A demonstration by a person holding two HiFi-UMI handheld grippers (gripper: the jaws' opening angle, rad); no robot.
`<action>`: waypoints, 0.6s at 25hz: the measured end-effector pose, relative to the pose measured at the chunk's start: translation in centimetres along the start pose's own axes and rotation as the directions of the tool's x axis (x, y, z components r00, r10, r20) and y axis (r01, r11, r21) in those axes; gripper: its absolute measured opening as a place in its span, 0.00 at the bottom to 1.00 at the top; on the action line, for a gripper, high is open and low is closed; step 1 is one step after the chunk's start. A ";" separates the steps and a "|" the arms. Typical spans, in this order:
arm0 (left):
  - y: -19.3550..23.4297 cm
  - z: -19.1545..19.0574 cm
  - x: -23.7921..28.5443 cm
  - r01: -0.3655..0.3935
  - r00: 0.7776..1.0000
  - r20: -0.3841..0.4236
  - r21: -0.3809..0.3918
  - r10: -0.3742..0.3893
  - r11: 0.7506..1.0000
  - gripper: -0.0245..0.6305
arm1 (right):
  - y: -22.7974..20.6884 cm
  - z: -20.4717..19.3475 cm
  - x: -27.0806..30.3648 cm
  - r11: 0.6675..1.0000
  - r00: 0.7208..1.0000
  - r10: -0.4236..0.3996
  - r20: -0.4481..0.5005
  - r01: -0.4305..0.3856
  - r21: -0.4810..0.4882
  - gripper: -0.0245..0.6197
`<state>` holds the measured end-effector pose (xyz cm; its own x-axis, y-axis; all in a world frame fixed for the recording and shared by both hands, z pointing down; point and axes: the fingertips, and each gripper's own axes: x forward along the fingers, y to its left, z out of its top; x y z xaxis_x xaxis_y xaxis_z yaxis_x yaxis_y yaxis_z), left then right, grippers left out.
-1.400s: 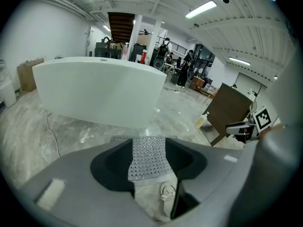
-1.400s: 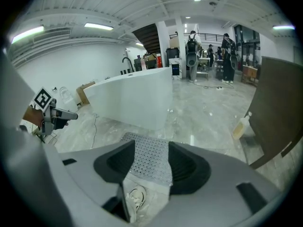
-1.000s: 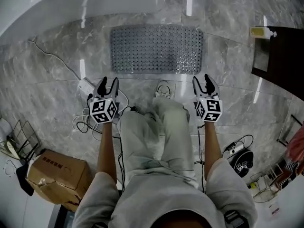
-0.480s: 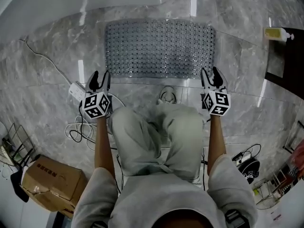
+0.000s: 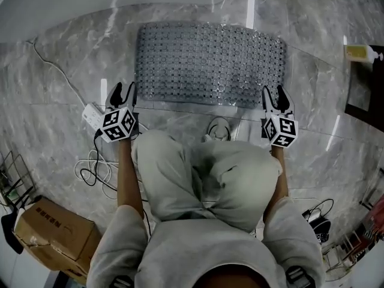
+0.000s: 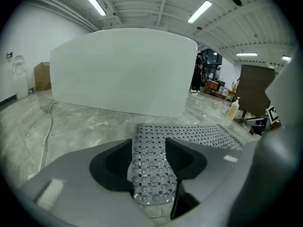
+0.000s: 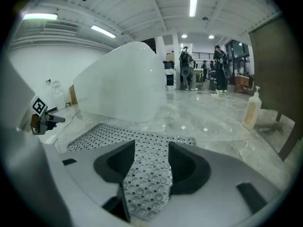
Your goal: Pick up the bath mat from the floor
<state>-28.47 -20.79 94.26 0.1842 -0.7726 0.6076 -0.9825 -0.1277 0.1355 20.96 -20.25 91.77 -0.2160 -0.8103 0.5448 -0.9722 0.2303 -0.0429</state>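
The bath mat (image 5: 210, 62) is a grey rectangle dotted with round holes, lying flat on the marble floor beside the white tub. My left gripper (image 5: 122, 92) hangs open just off the mat's near left corner. My right gripper (image 5: 276, 95) is open at the near right corner. In the left gripper view the mat (image 6: 199, 134) stretches away to the right, and its corner shows in the gap of the left gripper (image 6: 149, 143). In the right gripper view the mat (image 7: 109, 134) lies below the right gripper (image 7: 151, 145), whose pads press on nothing.
A white bathtub (image 5: 90, 5) stands behind the mat. A power strip with cables (image 5: 92, 114) lies left of my left gripper. A cardboard box (image 5: 51, 233) sits at the lower left. A soap bottle (image 5: 362, 53) stands on a dark cabinet at the right. The person's knees (image 5: 204, 173) are between the arms.
The person has crouched and both grippers have sunk toward the floor, ending at the mat's near corners. The mat looks larger. Both jaws stay spread as before.
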 end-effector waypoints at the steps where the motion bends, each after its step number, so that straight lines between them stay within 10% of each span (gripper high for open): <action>1: 0.2 -0.4 0.4 0.007 1.000 0.001 -0.016 -0.007 1.000 0.38 | 0.0 -0.3 0.2 1.000 1.000 0.001 0.006 -0.001 -0.002 0.39; 15: 1.2 -7.0 6.0 0.102 0.990 -0.100 0.010 -0.100 0.995 0.53 | 0.5 -4.8 0.6 0.997 1.000 0.024 -0.017 -0.025 -0.072 0.39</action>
<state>-28.31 -21.23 103.61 0.2834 -0.6900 0.6660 -0.9589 -0.2119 0.1886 20.79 -17.99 96.07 -0.2376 -0.7951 0.5580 -0.9575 0.2885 0.0035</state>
